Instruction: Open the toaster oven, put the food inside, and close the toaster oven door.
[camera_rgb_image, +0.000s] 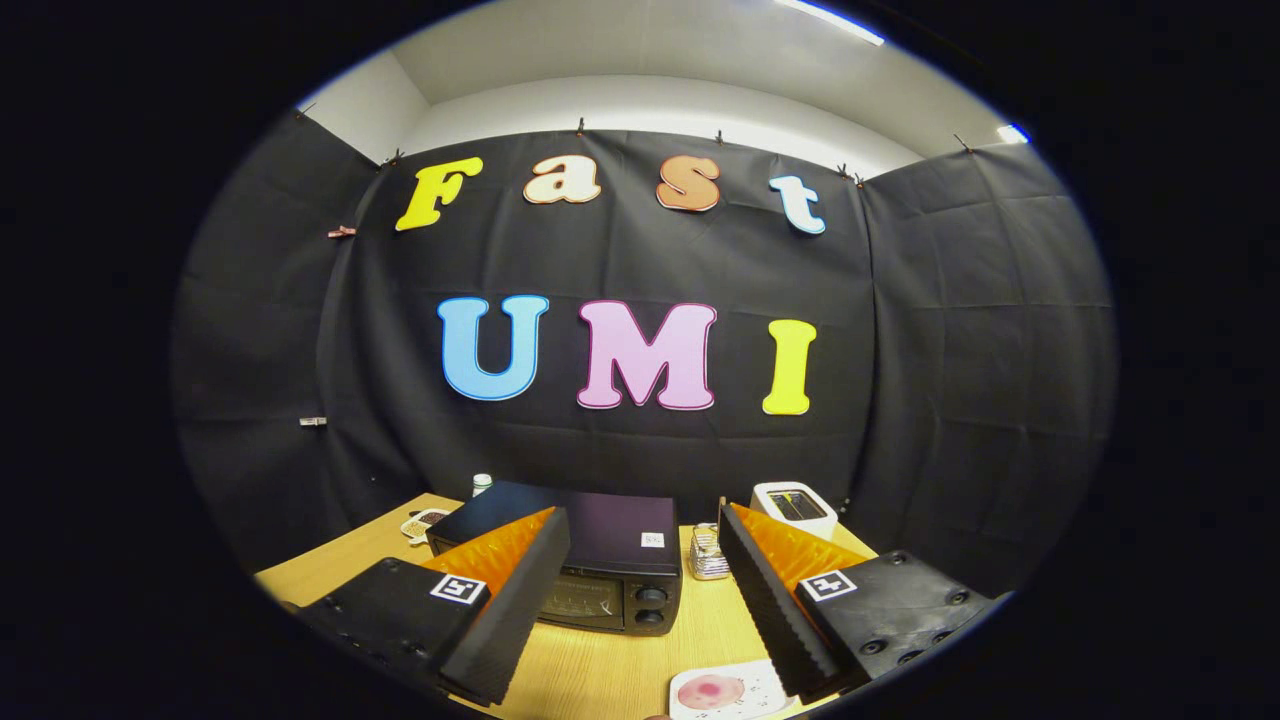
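- Gripper (640, 560) released, fingers spread wide, holding nothing, raised over light wooden desk (600, 670).
- Black boxy toaster oven (590, 560) just ahead between the fingers, door closed.
- Pink food on white square plate (725, 692) near right finger.
- White toaster (795, 506) beyond.

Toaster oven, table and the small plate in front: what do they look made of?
Toaster oven: dark body with a dull sheen, probably painted metal; its door, shut, looks like glass. Table: pale wood grain, smooth, maybe laminate. Plate: white and glossy, ceramic or plastic, holding pink food. The gripper hangs above the table with its fingers open, the oven beyond them.
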